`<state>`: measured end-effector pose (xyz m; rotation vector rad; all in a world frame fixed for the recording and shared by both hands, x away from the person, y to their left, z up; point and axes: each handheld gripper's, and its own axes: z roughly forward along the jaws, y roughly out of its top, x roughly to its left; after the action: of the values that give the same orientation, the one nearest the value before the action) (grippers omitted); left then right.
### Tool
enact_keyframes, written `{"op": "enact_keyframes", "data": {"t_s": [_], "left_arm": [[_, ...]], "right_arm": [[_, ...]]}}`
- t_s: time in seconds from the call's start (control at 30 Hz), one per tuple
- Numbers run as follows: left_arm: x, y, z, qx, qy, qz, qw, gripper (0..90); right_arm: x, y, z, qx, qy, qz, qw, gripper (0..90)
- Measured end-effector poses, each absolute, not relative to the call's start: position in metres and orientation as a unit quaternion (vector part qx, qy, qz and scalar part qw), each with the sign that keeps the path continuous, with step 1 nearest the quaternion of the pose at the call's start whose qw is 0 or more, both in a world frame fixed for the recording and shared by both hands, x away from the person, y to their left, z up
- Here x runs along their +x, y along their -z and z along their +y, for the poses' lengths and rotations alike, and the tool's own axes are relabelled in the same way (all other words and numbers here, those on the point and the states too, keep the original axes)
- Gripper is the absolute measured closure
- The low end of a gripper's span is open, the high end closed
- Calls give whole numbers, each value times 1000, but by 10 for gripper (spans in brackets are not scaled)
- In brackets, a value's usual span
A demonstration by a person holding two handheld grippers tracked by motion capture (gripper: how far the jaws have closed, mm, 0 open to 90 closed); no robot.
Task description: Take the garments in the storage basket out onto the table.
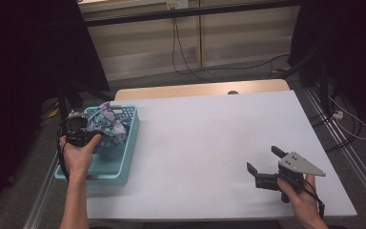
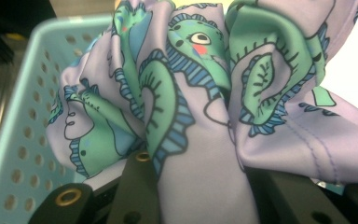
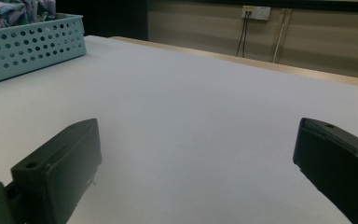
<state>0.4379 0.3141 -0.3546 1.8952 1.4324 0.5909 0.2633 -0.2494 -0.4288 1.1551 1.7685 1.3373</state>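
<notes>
1. The left gripper (image 1: 86, 128) sits over the near-left part of the turquoise perforated basket (image 1: 126, 157). In the high view its jaws are buried under the cloth, so their tips cannot be made out there.
2. The patterned cloth (image 1: 107, 125), lilac with green and blue cartoon shapes, is bunched up above the basket's far end. In the left gripper view the cloth (image 2: 200, 116) covers most of the frame and hides the basket floor; the holed basket wall (image 2: 23, 140) shows at the left.
3. The left gripper's jaws are clamped tight on a fold of the cloth, which runs down between the two black jaws in the left gripper view.
4. The left hand (image 1: 78, 155) wraps the gripper body from below, forearm coming straight up from the bottom edge.
5. The white table (image 1: 209, 143) lies between the two hands.
6. The right gripper (image 1: 265, 163) rests low at the near-right of the table, its jaws spread wide, with nothing between them and pointing towards the basket.
7. The right hand (image 1: 302, 202) grips the handle from behind; the wrist is cut off by the bottom edge.
</notes>
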Motion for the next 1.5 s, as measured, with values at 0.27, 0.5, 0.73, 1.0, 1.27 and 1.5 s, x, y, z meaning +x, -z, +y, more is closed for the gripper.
{"op": "enact_keyframes", "data": {"t_s": [0.27, 0.5, 0.73, 1.0, 1.27, 1.5], "left_arm": [[427, 336, 314, 705, -261, 542, 376, 711], [420, 325, 315, 690, -291, 532, 396, 712], [411, 311, 317, 678, -307, 521, 418, 712], [397, 289, 314, 664, -331, 500, 446, 712], [386, 275, 310, 653, -346, 482, 470, 712], [381, 270, 313, 642, -355, 483, 478, 711]], "right_arm": [[262, 429, -251, 442, -506, 670, 317, 5], [261, 429, -252, 444, -506, 668, 318, 5], [261, 429, -252, 444, -505, 668, 319, 5], [261, 429, -252, 444, -505, 668, 319, 5], [260, 429, -253, 444, -506, 667, 318, 5], [260, 429, -252, 444, -506, 667, 319, 5]]}}
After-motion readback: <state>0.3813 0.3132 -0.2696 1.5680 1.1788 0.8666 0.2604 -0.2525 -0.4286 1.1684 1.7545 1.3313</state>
